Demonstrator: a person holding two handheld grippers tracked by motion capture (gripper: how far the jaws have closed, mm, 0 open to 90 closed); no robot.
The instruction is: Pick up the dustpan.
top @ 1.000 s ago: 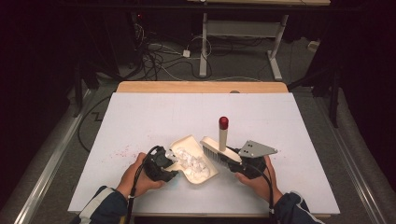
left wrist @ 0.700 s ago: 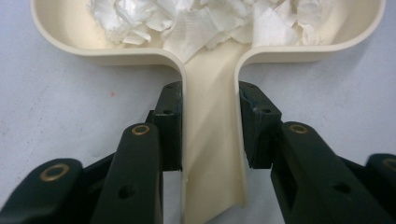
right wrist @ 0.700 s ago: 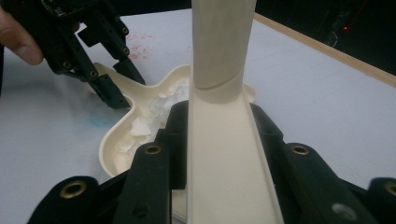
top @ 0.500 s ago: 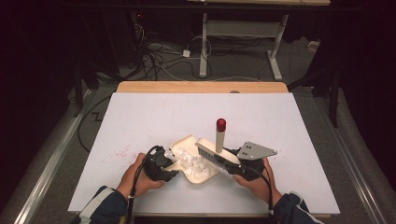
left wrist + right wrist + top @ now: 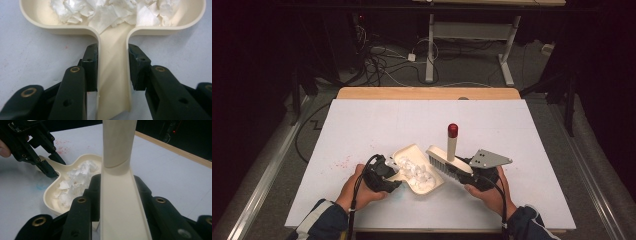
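A cream dustpan (image 5: 405,151) lies on the white table near the front edge, with crumpled white paper scraps (image 5: 416,171) in it. My left gripper (image 5: 387,176) is shut on the dustpan's handle (image 5: 113,75), both pads (image 5: 91,65) pressing its sides; the scraps (image 5: 107,12) lie just ahead. My right gripper (image 5: 472,172) is shut on a cream brush (image 5: 451,147), whose red-tipped handle stands upright and whose bristles (image 5: 444,167) rest at the pan's right rim. In the right gripper view the brush handle (image 5: 120,195) fills the jaws, with the dustpan (image 5: 50,195) and left gripper (image 5: 47,167) beyond.
Pink specks (image 5: 341,162) dot the white table (image 5: 522,150) left of the pan. A faint blue smudge (image 5: 41,186) marks the surface by the pan. A wooden strip (image 5: 427,93) edges the far side. Cables and desk legs stand on the dark floor beyond.
The brush in my right gripper has shifted very slightly over the pan's rim. The left gripper and the dustpan have kept still.
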